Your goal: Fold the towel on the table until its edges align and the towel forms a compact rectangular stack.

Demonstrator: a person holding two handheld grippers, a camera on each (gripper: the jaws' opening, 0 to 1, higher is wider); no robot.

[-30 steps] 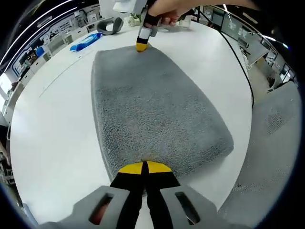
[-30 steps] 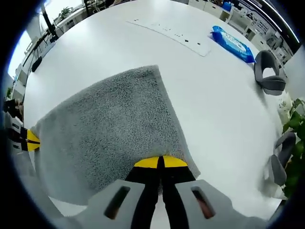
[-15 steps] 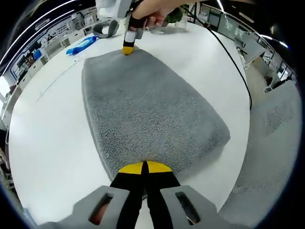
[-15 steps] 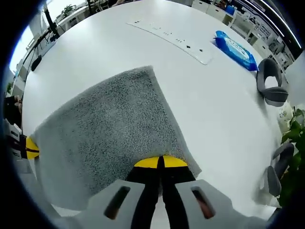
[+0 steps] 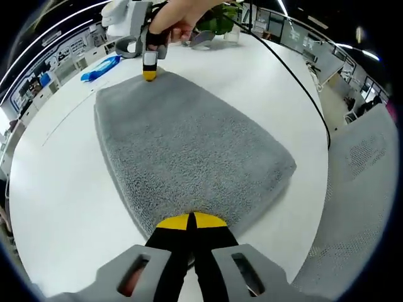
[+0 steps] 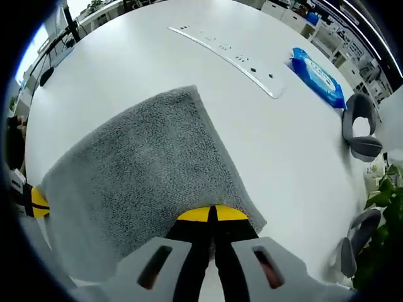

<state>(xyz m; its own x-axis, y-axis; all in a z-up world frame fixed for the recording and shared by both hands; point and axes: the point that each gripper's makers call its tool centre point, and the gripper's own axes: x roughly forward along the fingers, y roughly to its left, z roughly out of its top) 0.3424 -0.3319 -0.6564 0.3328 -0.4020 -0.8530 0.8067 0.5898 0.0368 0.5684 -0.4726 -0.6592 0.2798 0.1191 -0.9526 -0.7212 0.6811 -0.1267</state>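
Note:
A grey terry towel (image 5: 182, 141) lies folded on the white table (image 5: 56, 189), spread as a rounded rectangle. My left gripper (image 5: 191, 220) is shut on the towel's near corner, yellow tips pressed together. At the far corner the right gripper (image 5: 150, 70) pinches the towel, held by a person's hand. In the right gripper view the same towel (image 6: 138, 170) stretches away from my right gripper (image 6: 213, 214), shut on its near corner. The left gripper (image 6: 36, 200) shows at the towel's left corner.
A blue wipes packet (image 6: 316, 69) and a long white strip (image 6: 227, 53) lie on the far table. Grey headphone-like items (image 6: 360, 129) sit at the right edge. A black cable (image 5: 302, 88) runs across the table; a mesh chair (image 5: 362, 182) stands beside it.
Both cameras have shifted slightly; the towel looks a little flatter and further stretched between the grippers. Both grippers keep their hold on the corners.

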